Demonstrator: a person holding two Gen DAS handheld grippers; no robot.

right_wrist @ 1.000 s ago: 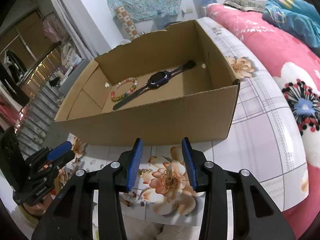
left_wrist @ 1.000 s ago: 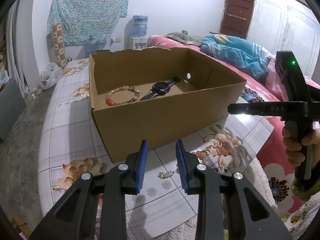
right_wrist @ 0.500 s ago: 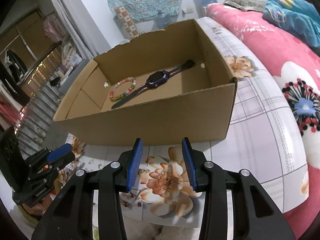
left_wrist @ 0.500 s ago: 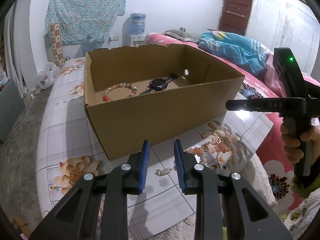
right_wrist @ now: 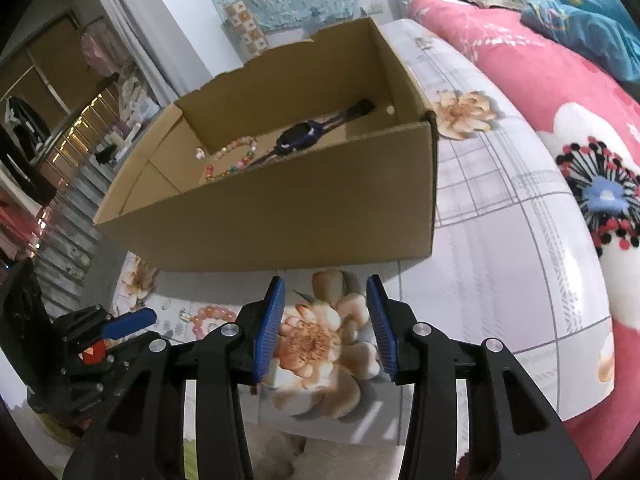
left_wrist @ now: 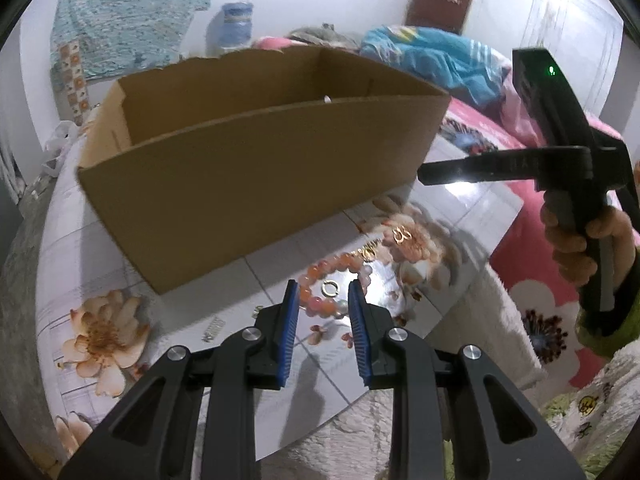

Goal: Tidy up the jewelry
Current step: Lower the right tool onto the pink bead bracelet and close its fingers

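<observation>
Since a second ago our left tongs [left_wrist: 323, 300] have dropped lower and swung toward the right-hand jewelry cluster; the cardboard box [left_wrist: 256, 184] now rises so high in the left wrist view that its floor is hidden, where before we saw a bracelet and watch inside. The little silver charm [left_wrist: 213, 328] that sat between the blue pads then now lies off to their left. Our right tongs [right_wrist: 325, 320] have just opened a little further, with nothing but the flower-print cloth [right_wrist: 500, 248] between their pads; otherwise the right view has hardly changed.

The left tongs stand at a narrow gap, empty, tilted down over the tabletop. Just beyond their tips lies an orange bead bracelet [left_wrist: 332, 276], its near arc between the two pads, and a small gold ring [left_wrist: 330, 288] rests inside its loop. Whether the pads touch the beads we cannot tell. Further right, gold pieces [left_wrist: 400, 236] lie on a printed flower.

Only the right wrist view shows the box's contents: a multicoloured bead bracelet [right_wrist: 236, 158] and a dark watch [right_wrist: 300, 138] on the floor. Only the left view shows the hand [left_wrist: 576, 244] gripping the right tool's handle. The right view catches the orange bracelet as a partial arc, left of its own tongs.
</observation>
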